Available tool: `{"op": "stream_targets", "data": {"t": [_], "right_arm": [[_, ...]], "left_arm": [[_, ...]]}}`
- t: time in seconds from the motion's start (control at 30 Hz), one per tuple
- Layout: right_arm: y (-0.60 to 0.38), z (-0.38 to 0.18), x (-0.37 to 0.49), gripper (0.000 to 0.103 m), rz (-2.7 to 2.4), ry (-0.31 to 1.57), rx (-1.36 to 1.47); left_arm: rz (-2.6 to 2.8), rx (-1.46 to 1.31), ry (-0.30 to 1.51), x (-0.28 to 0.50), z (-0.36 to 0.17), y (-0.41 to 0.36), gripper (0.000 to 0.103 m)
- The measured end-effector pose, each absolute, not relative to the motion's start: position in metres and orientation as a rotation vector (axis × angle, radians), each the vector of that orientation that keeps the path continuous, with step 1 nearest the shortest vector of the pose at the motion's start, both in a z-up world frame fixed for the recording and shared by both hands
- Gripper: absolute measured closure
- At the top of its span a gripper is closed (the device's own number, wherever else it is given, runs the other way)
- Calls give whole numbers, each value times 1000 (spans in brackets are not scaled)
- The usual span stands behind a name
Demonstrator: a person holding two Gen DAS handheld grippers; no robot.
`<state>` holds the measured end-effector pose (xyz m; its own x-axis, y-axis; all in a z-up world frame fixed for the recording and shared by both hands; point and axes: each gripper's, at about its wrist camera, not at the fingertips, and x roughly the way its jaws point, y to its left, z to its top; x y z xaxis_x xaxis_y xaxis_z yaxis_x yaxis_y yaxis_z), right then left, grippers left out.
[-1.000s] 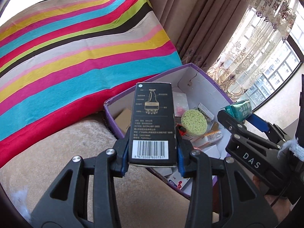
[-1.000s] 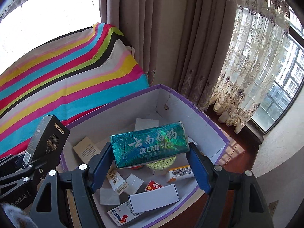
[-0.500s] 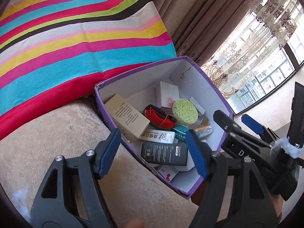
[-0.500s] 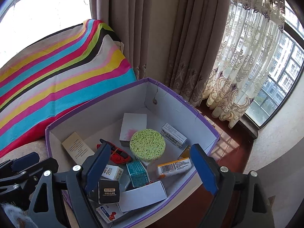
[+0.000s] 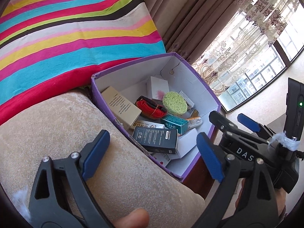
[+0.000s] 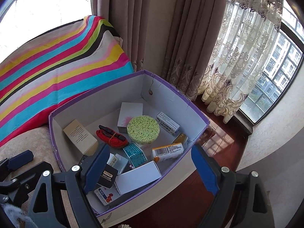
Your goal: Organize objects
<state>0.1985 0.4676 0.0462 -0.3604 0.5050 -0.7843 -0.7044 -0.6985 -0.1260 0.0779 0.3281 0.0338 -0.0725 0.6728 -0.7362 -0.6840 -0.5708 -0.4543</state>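
A purple cardboard box [image 5: 197, 72] [image 6: 171, 89] sits on the edge of a beige sofa seat. In it lie the black box [image 5: 155, 139] [image 6: 108, 176], the teal box [image 5: 174, 123] [image 6: 134, 154], a green round sponge [image 5: 174, 103] [image 6: 143, 127], a red strap [image 5: 150, 110] [image 6: 112, 139], a tan box [image 5: 121, 108] [image 6: 80, 135] and several white boxes. My left gripper [image 5: 152, 155] is open and empty above the box's near edge. My right gripper [image 6: 150, 169] is open and empty over the box's near right side; it also shows in the left wrist view [image 5: 235, 121].
A striped blanket [image 5: 66, 28] [image 6: 57, 60] covers the sofa back behind the box. Brown curtains [image 6: 152, 28] and a lace curtain [image 6: 237, 66] hang by the window on the right. Dark wood floor [image 6: 218, 142] lies beside the box.
One second ago the left gripper held the black box and the right held the teal box. Both opened and dropped them into the purple box, and have since pulled back slightly.
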Motion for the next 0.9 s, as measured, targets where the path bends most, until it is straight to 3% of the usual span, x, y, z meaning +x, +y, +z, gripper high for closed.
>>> {"op": "stream_targets", "data": {"t": [0.9], "right_arm": [[462,47,195,15,2081,235,-1122]], "left_arm": [[1770,-1240,-24,73,30,326,9]]}}
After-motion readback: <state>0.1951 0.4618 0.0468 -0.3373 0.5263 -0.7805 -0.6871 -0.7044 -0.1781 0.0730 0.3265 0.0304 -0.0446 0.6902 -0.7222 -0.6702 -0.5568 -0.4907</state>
